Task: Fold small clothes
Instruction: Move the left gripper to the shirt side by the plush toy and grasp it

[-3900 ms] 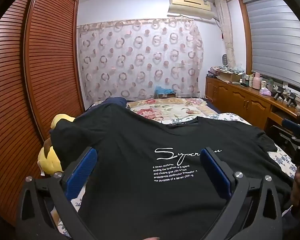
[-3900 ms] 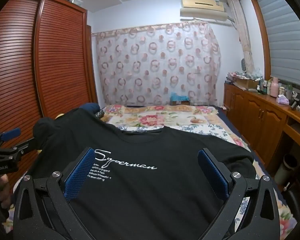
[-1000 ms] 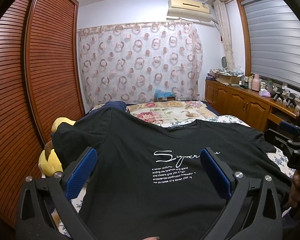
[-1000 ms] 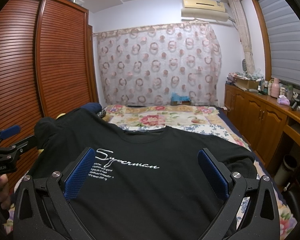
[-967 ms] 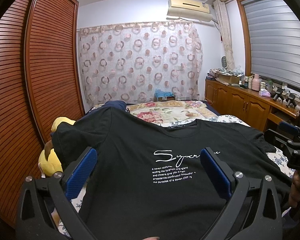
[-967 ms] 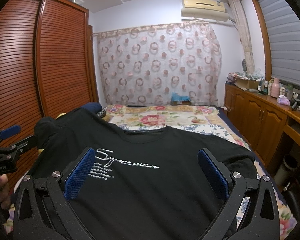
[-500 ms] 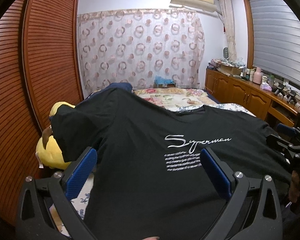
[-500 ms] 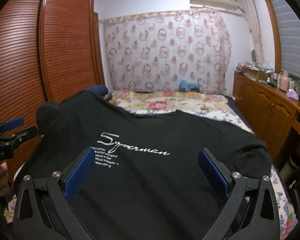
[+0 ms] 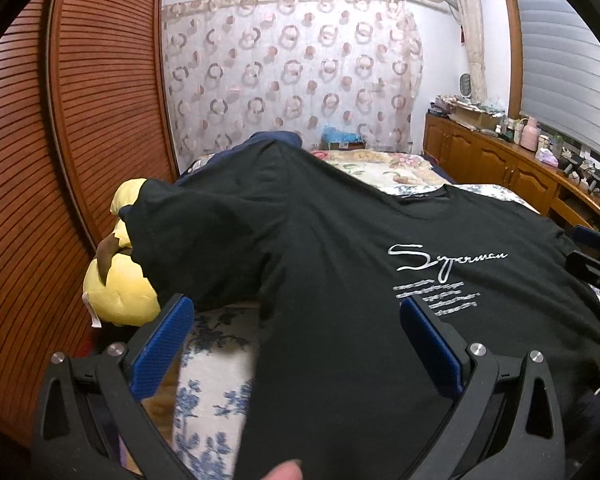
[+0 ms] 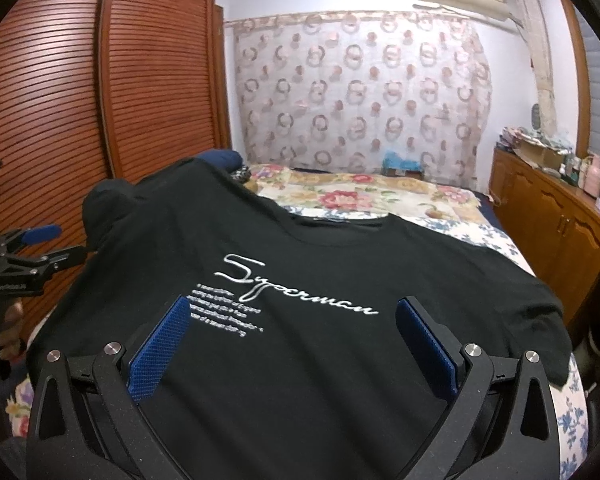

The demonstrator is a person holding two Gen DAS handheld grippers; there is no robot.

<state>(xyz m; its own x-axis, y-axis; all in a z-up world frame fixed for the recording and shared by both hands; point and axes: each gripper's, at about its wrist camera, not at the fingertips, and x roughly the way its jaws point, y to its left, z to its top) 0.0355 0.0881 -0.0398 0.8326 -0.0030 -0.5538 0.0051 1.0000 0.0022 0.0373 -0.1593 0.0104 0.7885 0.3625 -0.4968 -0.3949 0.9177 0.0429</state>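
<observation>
The black T-shirt [image 10: 300, 280] lies spread face up across the bed [image 10: 492, 240], white script print uppermost, collar toward 12 o'clock and hem toward the cameras at 6 o'clock. In the left wrist view its left sleeve, at 9 o'clock, is draped over a yellow plush toy [image 9: 120, 288] at the bed's edge, beside the slatted wardrobe door [image 9: 80, 140]. The right sleeve, at 3 o'clock in the right wrist view, lies out flat near the mattress edge.

Progress: judged nil. The garment is laid out and reasonably smooth, but no fold is visible; both sleeves are out and the body is at full length. All folds remain to be made, as does the final placing.

The left gripper [image 9: 296, 344] has its blue pads spread wide, nothing between them, poised over the shirt's lower left side. The right gripper [image 10: 296, 340] is likewise spread and empty, over the lower centre of the shirt. Each tool is visible from the other's camera, at the far edge of frame. Neither touches the fabric so far as can be told.

Change against half a second earlier: both cameras have tipped downward and closer to the shirt. The left view has also swung toward 9 o'clock, bringing the toy and the floral sheet beside the shirt further into frame. The shirt itself has not shifted.
</observation>
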